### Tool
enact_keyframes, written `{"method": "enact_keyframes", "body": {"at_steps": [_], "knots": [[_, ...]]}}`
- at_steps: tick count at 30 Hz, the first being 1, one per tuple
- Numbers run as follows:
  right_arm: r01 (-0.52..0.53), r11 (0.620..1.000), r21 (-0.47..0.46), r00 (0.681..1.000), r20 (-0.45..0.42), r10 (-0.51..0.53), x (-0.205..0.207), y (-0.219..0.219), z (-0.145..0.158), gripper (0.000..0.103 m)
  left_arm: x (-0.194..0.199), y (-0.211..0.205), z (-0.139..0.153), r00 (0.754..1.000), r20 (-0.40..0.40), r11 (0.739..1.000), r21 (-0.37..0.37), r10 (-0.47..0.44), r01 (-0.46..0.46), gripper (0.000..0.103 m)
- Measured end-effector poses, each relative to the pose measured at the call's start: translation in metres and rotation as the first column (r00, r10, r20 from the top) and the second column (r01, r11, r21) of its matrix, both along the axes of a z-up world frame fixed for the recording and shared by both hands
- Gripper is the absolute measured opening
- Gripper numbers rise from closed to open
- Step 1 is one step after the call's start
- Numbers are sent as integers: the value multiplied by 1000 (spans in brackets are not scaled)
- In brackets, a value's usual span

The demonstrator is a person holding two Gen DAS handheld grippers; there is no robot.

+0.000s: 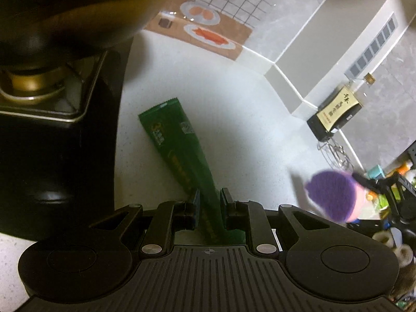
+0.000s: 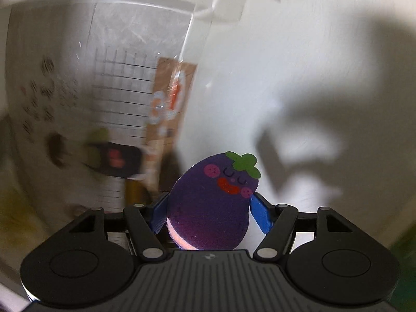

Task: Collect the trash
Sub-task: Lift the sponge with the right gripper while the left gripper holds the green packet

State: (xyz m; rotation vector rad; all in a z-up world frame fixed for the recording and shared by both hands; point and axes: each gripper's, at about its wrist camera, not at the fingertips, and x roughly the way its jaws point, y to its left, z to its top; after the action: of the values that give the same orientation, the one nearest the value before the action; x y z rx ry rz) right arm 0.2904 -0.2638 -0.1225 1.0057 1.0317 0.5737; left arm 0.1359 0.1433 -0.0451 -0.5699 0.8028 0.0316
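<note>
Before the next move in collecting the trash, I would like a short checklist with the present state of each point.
1. Left tool has its trash: ok. It is shut on the green wrapper.
2. Right tool has its item: ok. The purple eggplant sponge sits between its blue pads.
3. Wrapper is clear of the black stove: ok, it lies beside it over the white counter.
4. Right view is sharp enough to aim: not ok, the background is blurred.
5. Trash bin is located: cannot tell, none shows in either view.
</note>
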Motion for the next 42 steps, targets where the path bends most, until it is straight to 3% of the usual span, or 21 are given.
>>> {"method": "enact_keyframes", "body": {"at_steps": [3,7,12,15,23,25,32,42], "knots": [[-4,959,-282,992,118,39,-14,12,22,68,-2,-4,4,999,0,998,48,38,-38,19],[29,868,-496,966,237,103,-36,27,38,72,2,0,5,989,15,985,84,150,-151,19],[91,746,-659,927,329,177,-61,49,52,74,22,0,1,986,-1,980,113,164,-163,19],[144,643,-753,897,374,236,-82,59,58,75,36,-12,0,994,-19,983,150,110,-106,20],[246,462,-852,826,434,361,-120,78,62,79,54,-51,-1,997,-20,979,189,-79,81,20],[255,443,-859,820,435,372,-123,80,62,79,53,-57,0,995,-24,972,211,-100,102,20],[247,441,-863,821,428,377,-127,83,57,79,41,-67,3,986,-41,947,273,-163,168,20],[241,465,-852,837,424,345,-132,77,51,80,23,-59,10,974,-46,935,270,-224,228,20]]}}
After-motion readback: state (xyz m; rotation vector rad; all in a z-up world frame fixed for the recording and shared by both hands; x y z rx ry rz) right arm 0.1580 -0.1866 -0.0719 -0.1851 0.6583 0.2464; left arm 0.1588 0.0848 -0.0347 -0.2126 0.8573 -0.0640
